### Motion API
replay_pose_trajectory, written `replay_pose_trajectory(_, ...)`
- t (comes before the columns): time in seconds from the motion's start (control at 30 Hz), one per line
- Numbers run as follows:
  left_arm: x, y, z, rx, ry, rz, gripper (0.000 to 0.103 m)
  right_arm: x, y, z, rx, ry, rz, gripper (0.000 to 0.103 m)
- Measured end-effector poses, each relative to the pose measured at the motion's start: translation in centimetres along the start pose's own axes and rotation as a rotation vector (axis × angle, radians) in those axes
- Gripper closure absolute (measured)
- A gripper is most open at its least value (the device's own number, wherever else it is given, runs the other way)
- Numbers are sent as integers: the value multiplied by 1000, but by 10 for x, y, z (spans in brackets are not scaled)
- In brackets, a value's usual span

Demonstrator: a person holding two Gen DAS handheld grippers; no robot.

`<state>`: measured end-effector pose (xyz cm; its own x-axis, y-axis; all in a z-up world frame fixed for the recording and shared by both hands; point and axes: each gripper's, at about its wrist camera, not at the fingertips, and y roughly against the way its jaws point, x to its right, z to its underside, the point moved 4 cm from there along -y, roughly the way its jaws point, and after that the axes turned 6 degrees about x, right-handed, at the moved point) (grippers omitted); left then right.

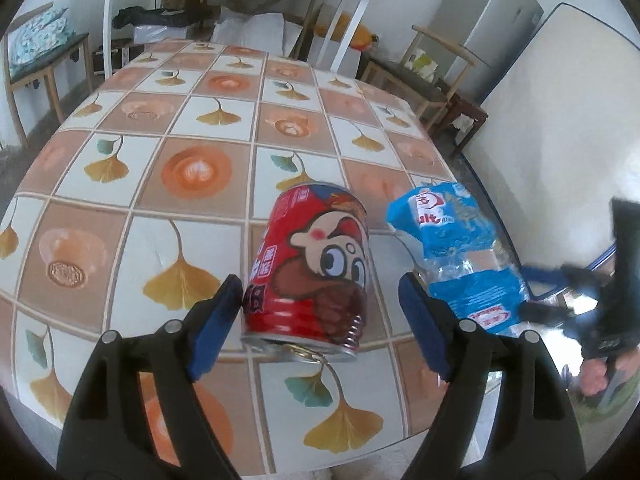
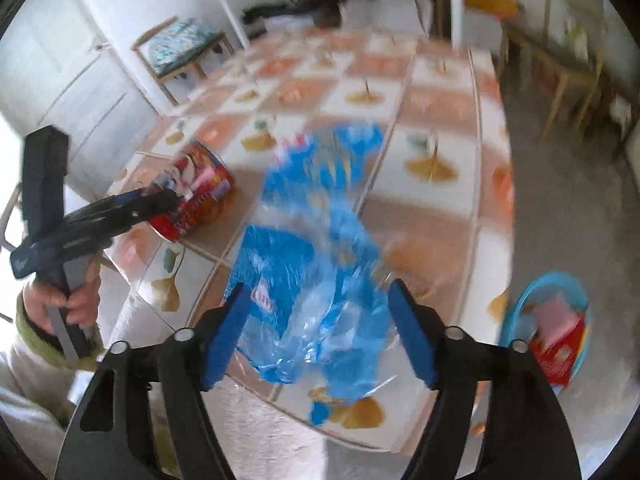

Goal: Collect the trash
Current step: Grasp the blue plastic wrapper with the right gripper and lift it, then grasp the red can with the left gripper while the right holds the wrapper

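Both claws wide, nothing gripped.
Left gripper (image 1: 320,312) straddles the toppled red can (image 1: 310,268), long axis toward twelve o'clock; right gripper (image 2: 316,332) is nearer the blue wrapper (image 2: 308,264), its length running toward twelve on the table (image 2: 448,168).

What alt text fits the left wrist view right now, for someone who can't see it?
A red cartoon can lies on its side on the leaf-patterned tablecloth, between the open fingers of the left hand-held gripper. A crumpled blue plastic wrapper lies just right of it, near the table edge.
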<state>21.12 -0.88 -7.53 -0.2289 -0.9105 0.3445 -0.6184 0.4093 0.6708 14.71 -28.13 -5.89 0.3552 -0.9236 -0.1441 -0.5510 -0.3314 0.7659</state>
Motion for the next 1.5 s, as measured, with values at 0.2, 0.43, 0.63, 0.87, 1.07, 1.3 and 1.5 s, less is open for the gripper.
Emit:
replay_pose_trajectory(0.2,-1,-2,-3,0,-20,12,27,-23,20,-37,134,333,-190,6)
replay_pose_trajectory(0.43,-3,-2,-3,-16,-24,29,27,-20,-83,-53,-169,514,-249,6)
replay_pose_trajectory(0.63,-10,1,-6,-12,-18,41,27,-25,-121,-34,-264,595,-236,6)
replay_pose_trajectory(0.87,-10,2,-8,0,-20,68,27,-19,-111,-27,-218,453,-139,11)
replay_pose_trajectory(1.07,-6,-5,-7,-13,-31,51,27,-14,-92,-18,-151,267,-21,47)
replay_pose_trajectory(1.3,0,-20,-4,-58,-58,-11,27,2,-78,-10,-89,27,106,81)
replay_pose_trajectory(1.5,3,-32,0,-87,-79,-111,40,8,-79,-2,-38,-113,144,94)
